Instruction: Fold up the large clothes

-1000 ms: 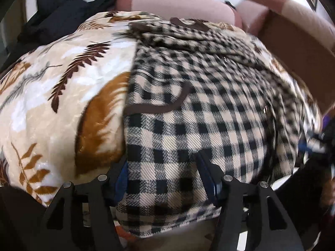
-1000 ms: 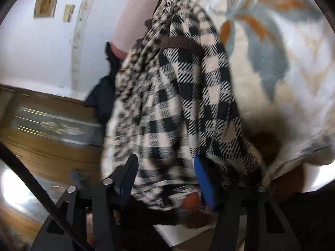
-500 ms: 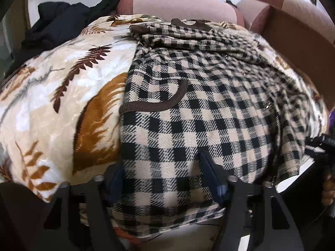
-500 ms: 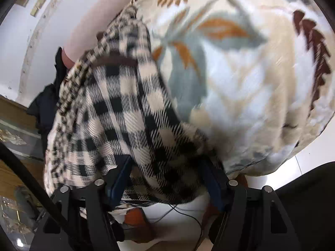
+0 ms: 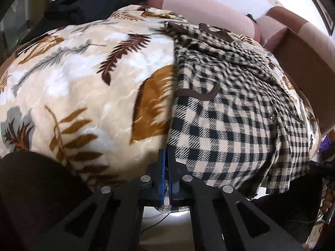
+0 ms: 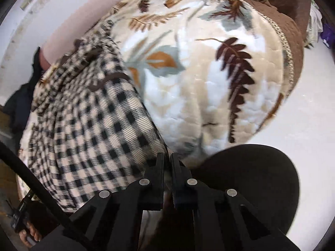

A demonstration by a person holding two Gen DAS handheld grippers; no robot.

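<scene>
A: Grip status, quick, both tongs?

B: My left gripper (image 5: 166, 156) is clamped fully together on the near left corner of the checked coat (image 5: 226, 125); a sliver of hem shows between the blue pads (image 5: 161, 177). My right gripper (image 6: 166, 161) is closing, jaws nearly together, at the coat's near right corner. Cloth seems caught there, but the view is blurred, so I'd call that a judgement.

A: Where's the coat lying?

B: Spread face up on the leaf-print blanket (image 5: 73, 87) that covers the bed, collar (image 5: 213, 33) at the far end towards the pink headboard (image 5: 199, 2), hem hanging just over the near edge by me. Brown pocket trim (image 5: 199, 94) is facing up.

A: Why hold both corners?

B: Big garment, so I take the hem at both ends to keep it taut and square, then probably carry it up towards the collar for the first fold. That's my guess from the task.

A: Anything in the way?

B: Dark clothes (image 5: 90, 0) are heaped at the far left of the bed, well apart from the coat. Risk I see: the thick blanket sits right beside both pinches, so a jaw could snag it along with the hem.
</scene>
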